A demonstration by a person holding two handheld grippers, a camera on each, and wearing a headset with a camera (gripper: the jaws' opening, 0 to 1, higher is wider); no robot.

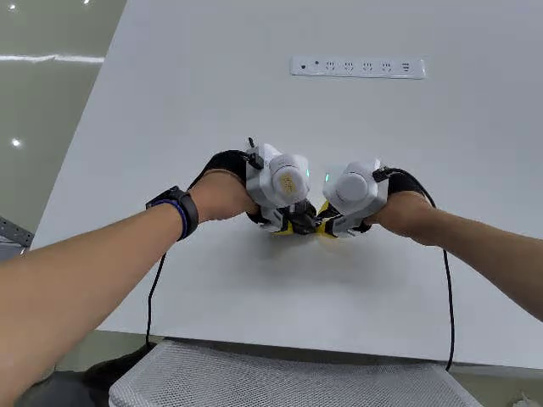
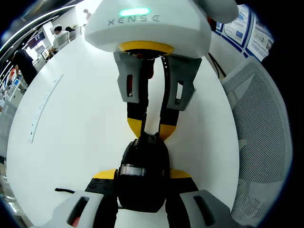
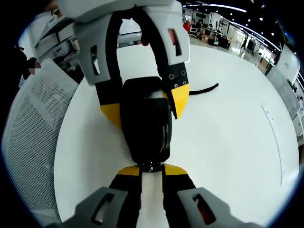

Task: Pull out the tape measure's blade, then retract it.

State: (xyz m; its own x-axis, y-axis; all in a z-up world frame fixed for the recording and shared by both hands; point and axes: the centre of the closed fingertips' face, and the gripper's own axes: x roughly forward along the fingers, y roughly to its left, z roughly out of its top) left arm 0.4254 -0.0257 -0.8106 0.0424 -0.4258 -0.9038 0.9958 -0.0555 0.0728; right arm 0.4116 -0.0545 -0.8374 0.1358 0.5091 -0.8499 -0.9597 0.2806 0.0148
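Note:
The black tape measure (image 2: pixel 142 183) lies low over the white table (image 1: pixel 254 102), held from both sides. My left gripper (image 2: pixel 142 173) is shut on its case, one yellow pad on each flank. My right gripper (image 3: pixel 151 170) faces it and is shut on the blade's end hook (image 3: pixel 151 166) at the case's mouth. Almost no blade is out. In the head view the left gripper (image 1: pixel 293 222) and right gripper (image 1: pixel 327 227) meet tip to tip at the tape measure (image 1: pixel 305 214). In the right gripper view the case (image 3: pixel 145 123) sits between the left gripper's yellow pads (image 3: pixel 180 99).
A white power strip (image 1: pixel 357 67) lies at the far side of the table. A grey mesh chair (image 1: pixel 254 381) stands at the near edge. The tape's black wrist strap (image 3: pixel 202 89) trails on the table. Cables hang from both grippers off the near edge.

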